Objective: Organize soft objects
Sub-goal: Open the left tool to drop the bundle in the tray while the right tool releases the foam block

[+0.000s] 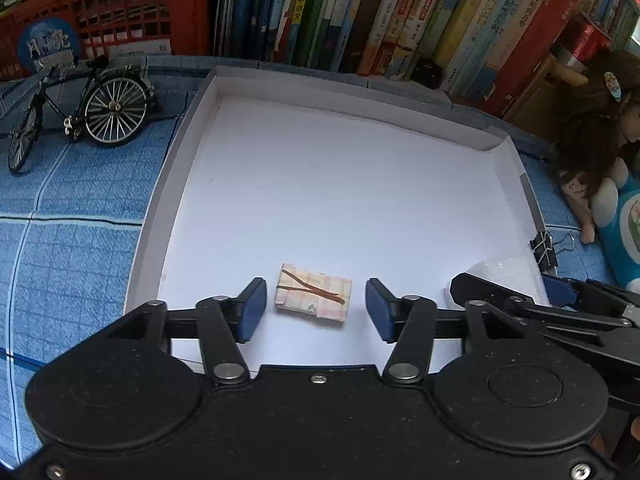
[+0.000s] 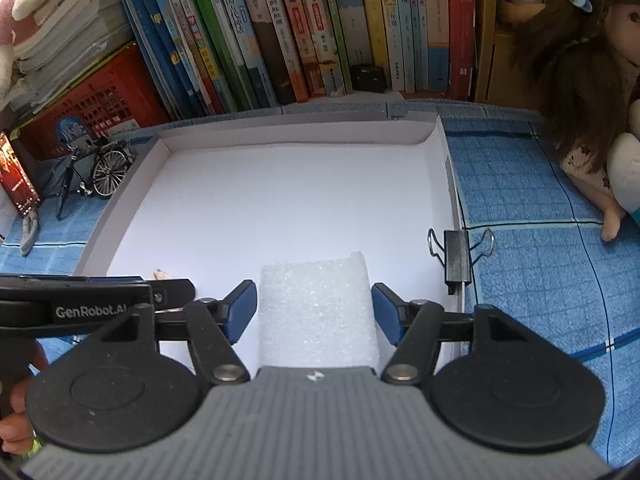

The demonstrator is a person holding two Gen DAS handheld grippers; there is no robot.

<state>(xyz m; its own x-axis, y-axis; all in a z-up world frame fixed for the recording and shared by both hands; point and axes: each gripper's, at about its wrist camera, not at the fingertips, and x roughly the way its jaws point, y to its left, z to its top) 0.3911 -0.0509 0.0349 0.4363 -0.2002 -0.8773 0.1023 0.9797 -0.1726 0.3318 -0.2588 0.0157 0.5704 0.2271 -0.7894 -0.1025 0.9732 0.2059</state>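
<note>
A small folded checked cloth packet (image 1: 314,297) bound with brown bands lies on the floor of a shallow white tray (image 1: 208,100), near its front. My left gripper (image 1: 316,308) is open, its blue pads either side of the packet and apart from it. A white foam block (image 2: 318,312) lies in the same tray (image 2: 280,134) at the front right; it also shows in the left wrist view (image 1: 504,276). My right gripper (image 2: 314,312) is open, its pads flanking the foam block with small gaps.
A black binder clip (image 2: 458,254) grips the tray's right rim. A model bicycle (image 1: 80,112) and red crate (image 1: 104,16) stand at the left, a row of books (image 2: 300,28) behind, a doll (image 2: 580,80) and plush toy (image 1: 624,224) at the right, on a blue checked cloth (image 2: 540,260).
</note>
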